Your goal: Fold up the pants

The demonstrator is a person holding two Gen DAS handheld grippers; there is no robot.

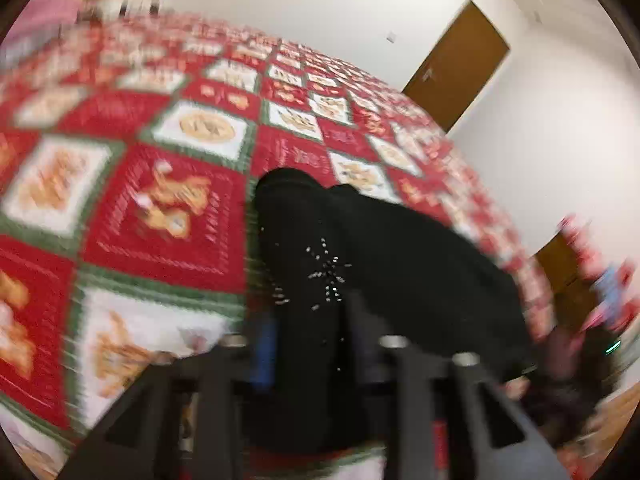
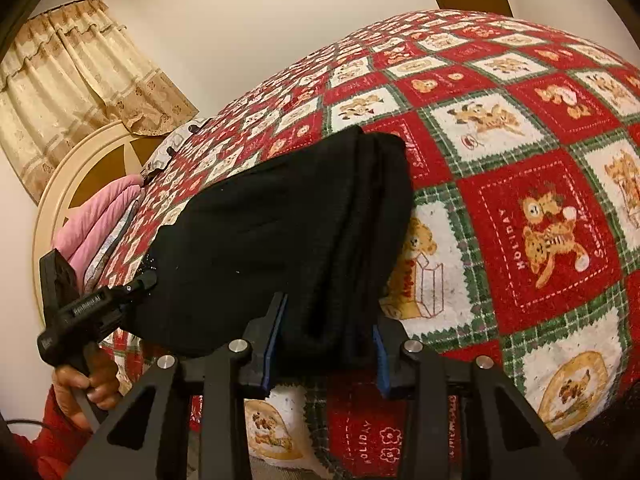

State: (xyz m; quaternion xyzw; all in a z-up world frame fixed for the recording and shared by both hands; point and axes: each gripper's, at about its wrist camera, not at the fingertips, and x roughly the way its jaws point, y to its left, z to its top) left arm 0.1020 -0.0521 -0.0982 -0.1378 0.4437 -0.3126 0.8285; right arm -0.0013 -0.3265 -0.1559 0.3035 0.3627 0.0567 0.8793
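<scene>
The black pants (image 2: 288,232) lie folded in a thick bundle on a red, white and green holiday quilt (image 2: 520,184). My right gripper (image 2: 326,344) is shut on the near edge of the bundle, blue pads pressed to the cloth on both sides. My left gripper (image 1: 308,344) is shut on the pants (image 1: 360,248) at the other end, near a small sparkly star pattern. The left wrist view is blurred. In the right wrist view the left gripper (image 2: 148,280) shows at the left, held by a hand, its tip at the pants' edge.
The quilt covers a bed (image 1: 120,208). A pink pillow (image 2: 100,216) and a round headboard (image 2: 72,184) are at the left in the right wrist view, with curtains (image 2: 72,80) behind. A brown door (image 1: 456,68) stands in the white wall.
</scene>
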